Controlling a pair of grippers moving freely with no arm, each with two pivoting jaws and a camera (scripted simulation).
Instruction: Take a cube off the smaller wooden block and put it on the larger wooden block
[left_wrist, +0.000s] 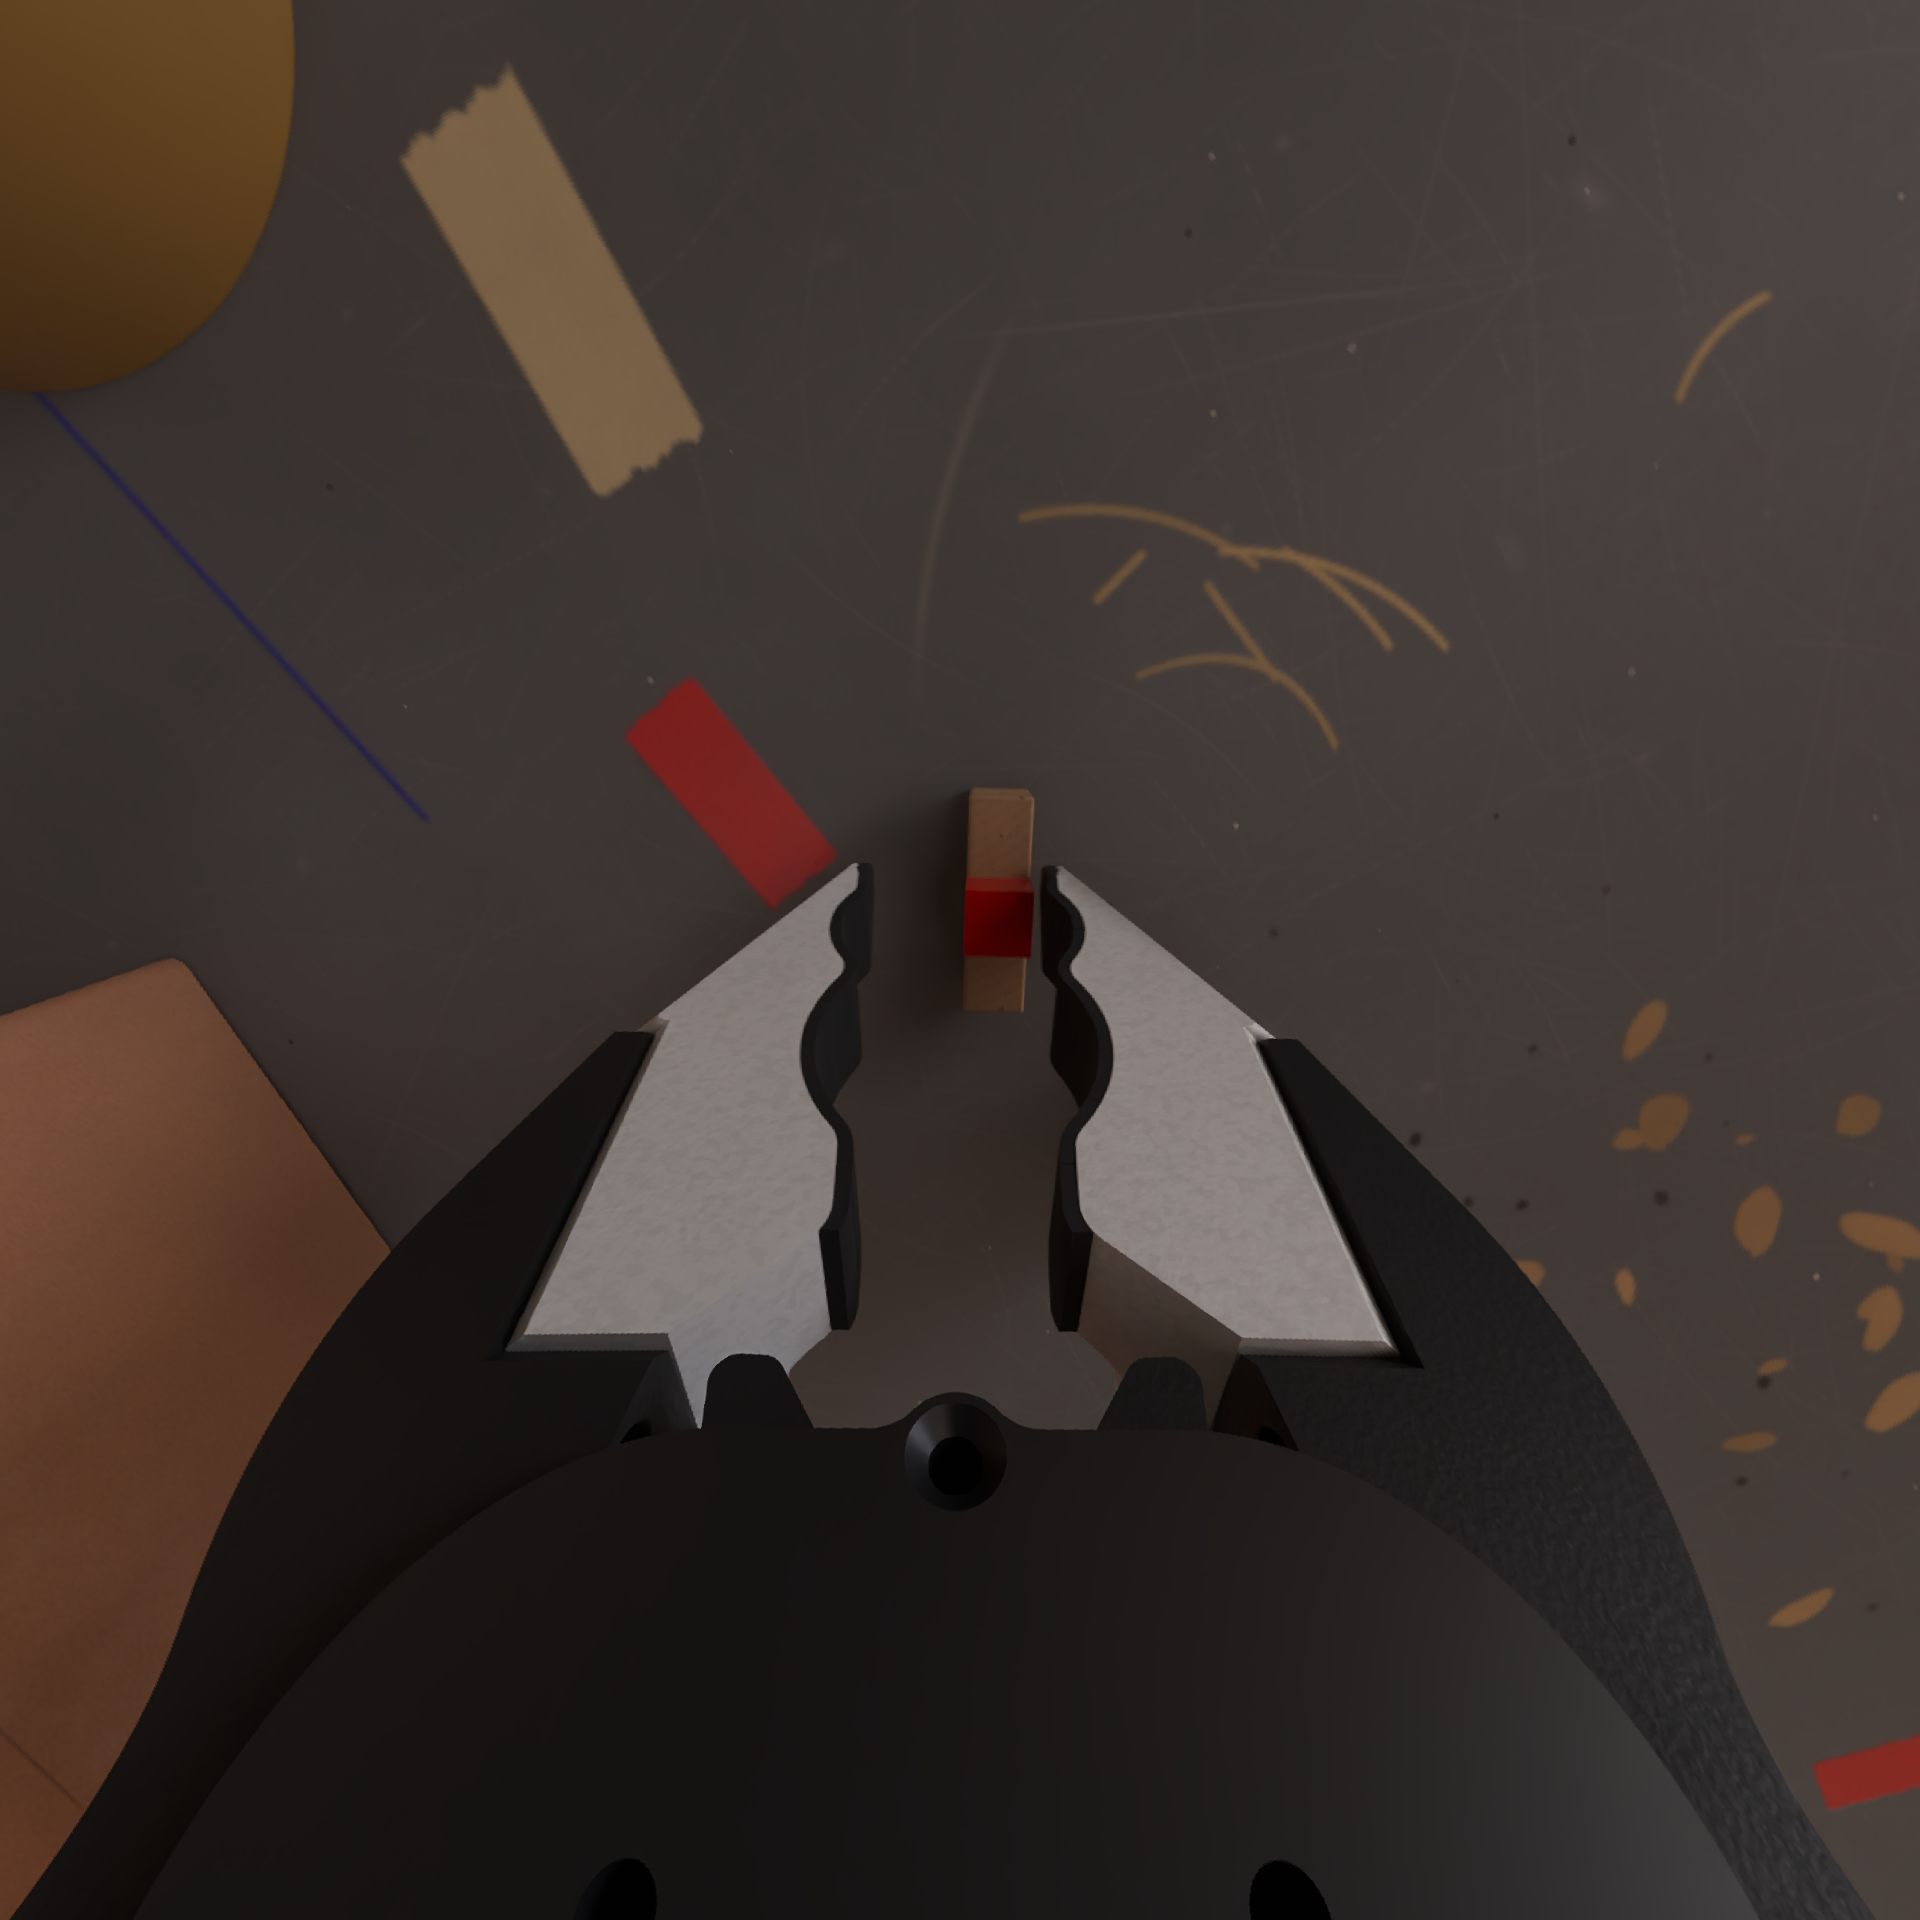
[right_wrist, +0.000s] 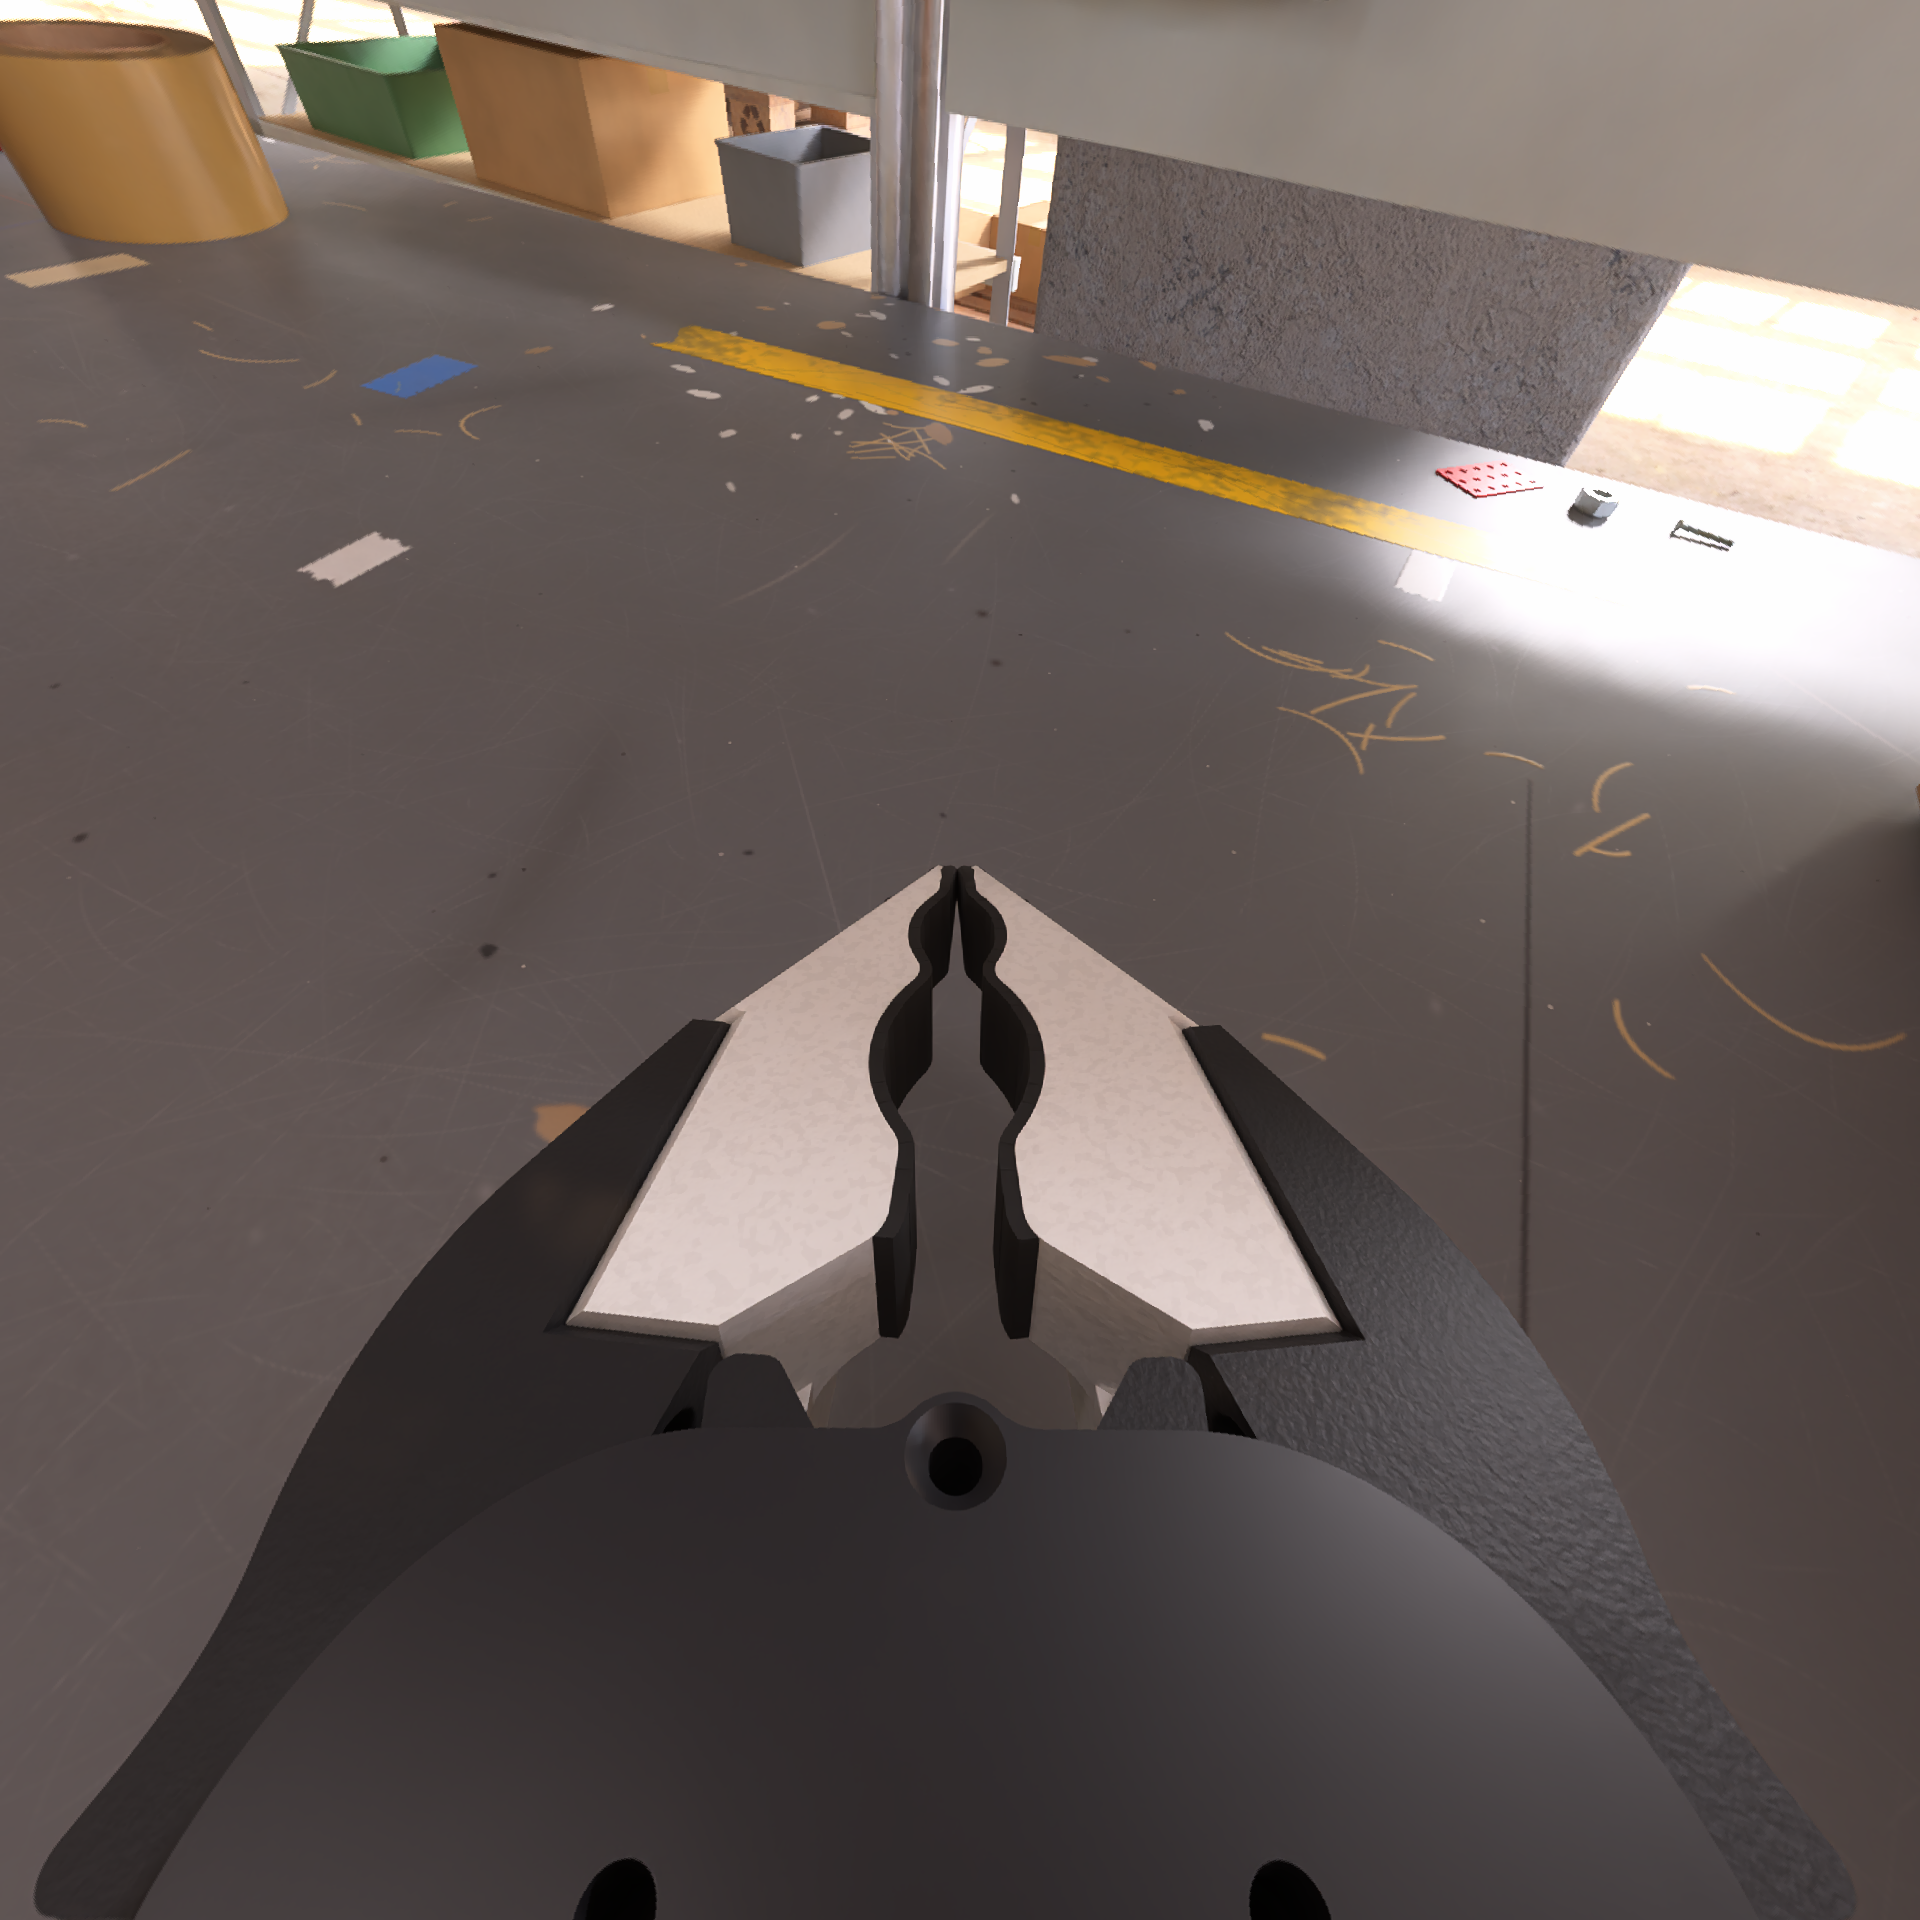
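In the left wrist view, the left gripper (left_wrist: 956, 883) looks straight down on the dark tabletop (left_wrist: 1351, 312) with its jaws spread apart and nothing between them. Below the tips lies a narrow wooden block (left_wrist: 1000, 831), and on it sits a small red cube (left_wrist: 997, 914), nearer the right-hand finger than the left. This appears to be the approach for the pick: the cube is not yet grasped. The next move calls for a small sideways correction so the cube sits centred between the fingers, then a straight descent and a close on the cube alone, without nudging the block under it. A brown slab (left_wrist: 135, 1247) at the lower left edge may be the larger block, though that cannot be confirmed. In the right wrist view, the right gripper (right_wrist: 956, 878) is clenched, its tips meeting on nothing, held above the tabletop away from the work; neither cube nor block shows here, only a yellow stripe (right_wrist: 1039, 426) and bins beyond.
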